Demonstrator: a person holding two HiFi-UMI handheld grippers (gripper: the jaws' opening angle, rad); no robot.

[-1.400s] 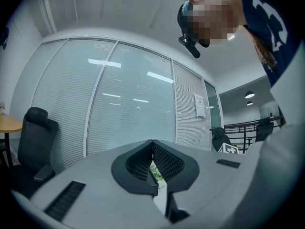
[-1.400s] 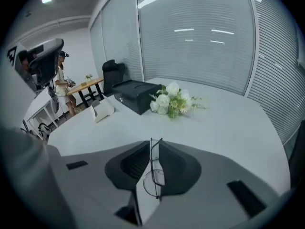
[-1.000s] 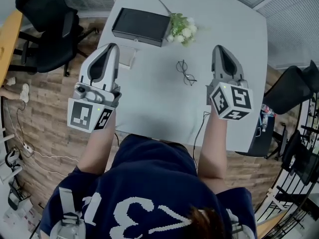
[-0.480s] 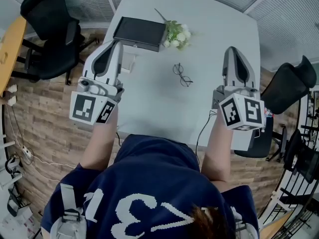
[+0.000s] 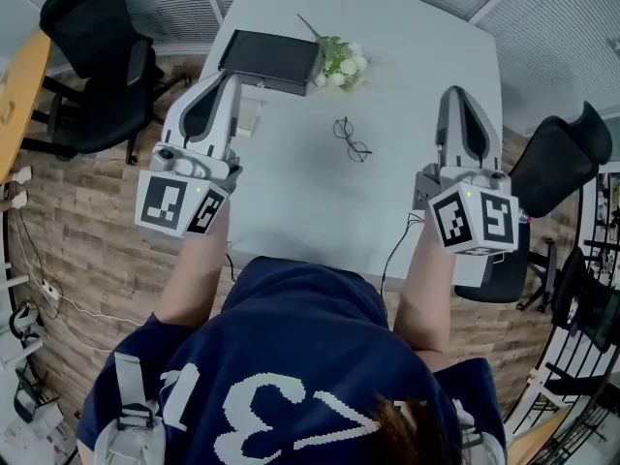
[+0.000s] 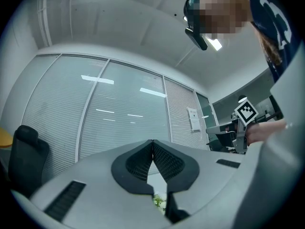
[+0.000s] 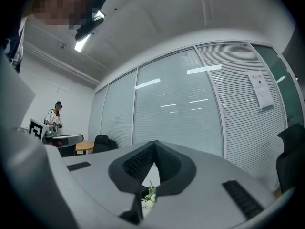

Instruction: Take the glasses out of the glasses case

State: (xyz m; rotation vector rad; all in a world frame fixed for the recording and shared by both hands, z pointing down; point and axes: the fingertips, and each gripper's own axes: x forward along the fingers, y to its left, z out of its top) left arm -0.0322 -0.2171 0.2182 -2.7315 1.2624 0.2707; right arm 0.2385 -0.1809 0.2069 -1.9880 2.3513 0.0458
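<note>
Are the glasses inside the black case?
No, the glasses lie on the table, apart from the case.

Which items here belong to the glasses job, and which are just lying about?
Job: glasses, lying on the table; black glasses case; left tongs and right tongs, both shut, empty.
Lying about: flowers; black chair.

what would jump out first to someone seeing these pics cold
The two big marker-cubed tools dominate: the left hand-held gripper and the right hand-held gripper, held at either side of the white table, jaws together and empty. Between them a pair of thin-framed glasses lies on the table, outside the flat black glasses case at the far edge, next to a small bunch of white flowers.
</note>
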